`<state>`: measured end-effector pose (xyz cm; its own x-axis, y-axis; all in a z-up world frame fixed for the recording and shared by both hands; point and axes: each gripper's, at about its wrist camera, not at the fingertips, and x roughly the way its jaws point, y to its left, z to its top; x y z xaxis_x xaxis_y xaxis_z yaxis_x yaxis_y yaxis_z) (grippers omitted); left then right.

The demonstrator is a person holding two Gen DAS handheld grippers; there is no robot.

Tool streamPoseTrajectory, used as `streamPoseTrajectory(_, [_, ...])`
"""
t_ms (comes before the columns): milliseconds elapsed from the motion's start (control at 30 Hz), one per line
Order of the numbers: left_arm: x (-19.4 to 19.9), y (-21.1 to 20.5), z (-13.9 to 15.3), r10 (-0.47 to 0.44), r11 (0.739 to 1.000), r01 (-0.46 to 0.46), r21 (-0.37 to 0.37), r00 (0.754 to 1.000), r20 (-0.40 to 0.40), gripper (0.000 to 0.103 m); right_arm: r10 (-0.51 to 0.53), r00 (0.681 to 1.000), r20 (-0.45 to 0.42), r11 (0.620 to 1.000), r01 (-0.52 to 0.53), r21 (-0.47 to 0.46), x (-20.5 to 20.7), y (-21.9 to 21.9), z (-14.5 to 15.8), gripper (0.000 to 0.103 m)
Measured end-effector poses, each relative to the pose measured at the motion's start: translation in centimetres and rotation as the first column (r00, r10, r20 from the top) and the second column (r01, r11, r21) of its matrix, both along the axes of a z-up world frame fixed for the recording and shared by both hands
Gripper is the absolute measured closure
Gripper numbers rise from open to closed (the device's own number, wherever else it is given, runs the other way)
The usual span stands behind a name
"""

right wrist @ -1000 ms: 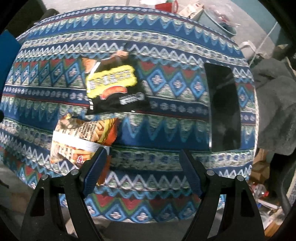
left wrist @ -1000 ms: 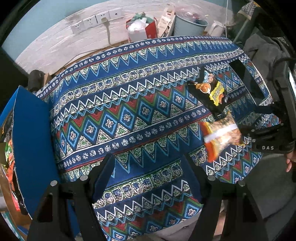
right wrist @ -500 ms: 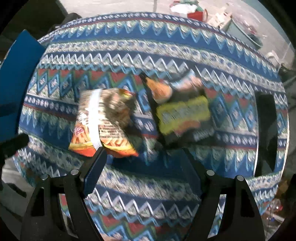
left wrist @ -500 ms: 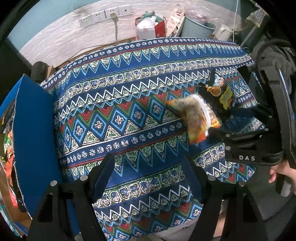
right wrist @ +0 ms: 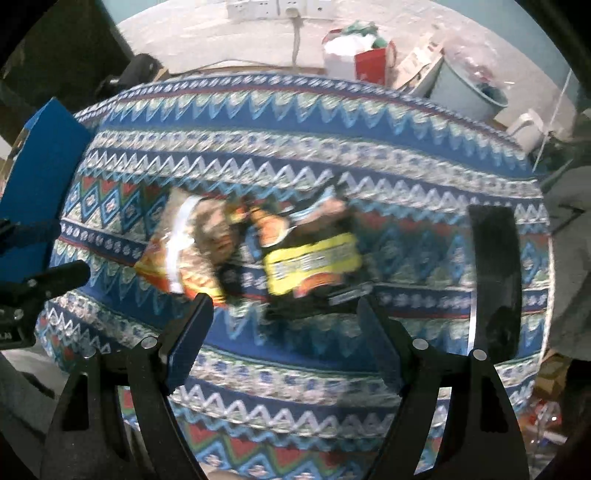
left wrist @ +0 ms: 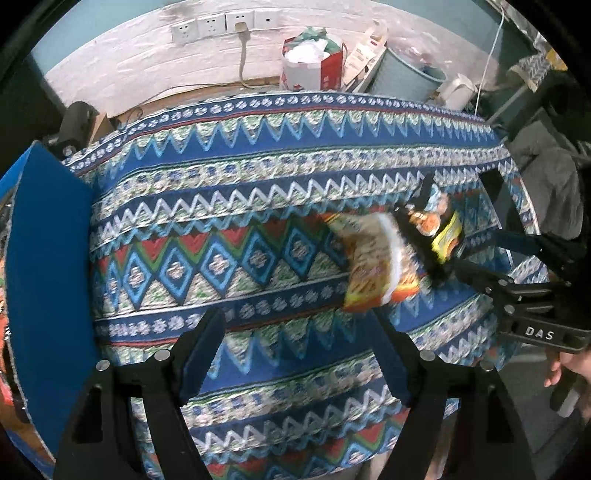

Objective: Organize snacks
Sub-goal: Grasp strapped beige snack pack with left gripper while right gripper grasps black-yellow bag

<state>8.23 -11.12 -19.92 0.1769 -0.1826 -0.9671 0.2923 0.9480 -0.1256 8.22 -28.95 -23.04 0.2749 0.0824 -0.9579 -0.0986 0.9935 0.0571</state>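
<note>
Your left tool (left wrist: 295, 354) is spread wide with nothing between its pads, hanging over the near edge of the table (left wrist: 229, 206) with its patterned blue cloth. Your right tool (right wrist: 284, 336) is spread too and grips nothing; from the left wrist view it reaches in from the right side (left wrist: 476, 254), with its tips close to the snacks.

Just beyond your right tool's fingers lie both snack packs, blurred. The orange snack bag (right wrist: 188, 251) with a white band lies to the left, and the black snack bag (right wrist: 314, 258) with a yellow label is touching it on the right. In the left wrist view the orange one (left wrist: 373, 266) lies near the table's right part, with the black one (left wrist: 432, 236) just behind it.

To the right of the snacks a flat black slab (right wrist: 495, 273) lies on the cloth. At the table's left edge a blue box (left wrist: 48, 258) stands.

Past the far edge, on the floor, are a red and white bag (left wrist: 310, 66), a pale blue bin (left wrist: 406, 77) and a white kettle (left wrist: 458, 88). Wall sockets (left wrist: 221, 22) run along the white wall, with one cable plugged in.
</note>
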Motion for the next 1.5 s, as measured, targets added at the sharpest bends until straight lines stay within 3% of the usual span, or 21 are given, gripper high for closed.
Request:
streamPoseTrajectory(333, [1.7, -3.1, -1.3, 0.011, 1.000, -0.011, -0.020, 1.000, 0.002, 0.023, 0.039, 0.999, 0.012, 0.999, -0.039, 0.028, 2.2, -0.9, -2.5, 0.024])
streamPoseTrajectory(733, [3.7, -4.8, -3.5, 0.059, 0.997, -0.063, -0.049, 0.996, -0.065, 0.023, 0.072, 0.997, 0.010, 0.997, -0.072, 0.015, 3.4, -1.2, -5.9, 0.024])
streamPoseTrajectory(833, [3.9, -5.6, -3.8, 0.054, 0.997, -0.058, -0.057, 0.996, -0.069, 0.020, 0.076, 0.997, 0.002, 0.997, -0.076, 0.016, 3.4, -1.6, -6.3, 0.033])
streamPoseTrajectory(867, [4.0, -5.7, -3.9, 0.053, 0.997, -0.057, -0.058, 0.996, -0.069, 0.019, 0.072, 0.997, 0.009, 0.997, -0.072, 0.013, 3.7, -1.6, -6.4, 0.041])
streamPoseTrajectory(1300, [4.6, -7.5, -4.0, 0.101, 0.985, -0.112, -0.133, 0.991, -0.088, 0.018, -0.122, 0.992, 0.033, 0.992, 0.121, 0.032, 3.0, -7.1, -4.6, 0.042])
streamPoseTrajectory(1500, [4.2, -9.4, -6.6, 0.070, 0.993, -0.082, -0.087, 0.989, -0.130, 0.018, -0.149, 0.988, 0.034, 0.988, 0.147, 0.043, 2.9, -8.1, -4.0, 0.042])
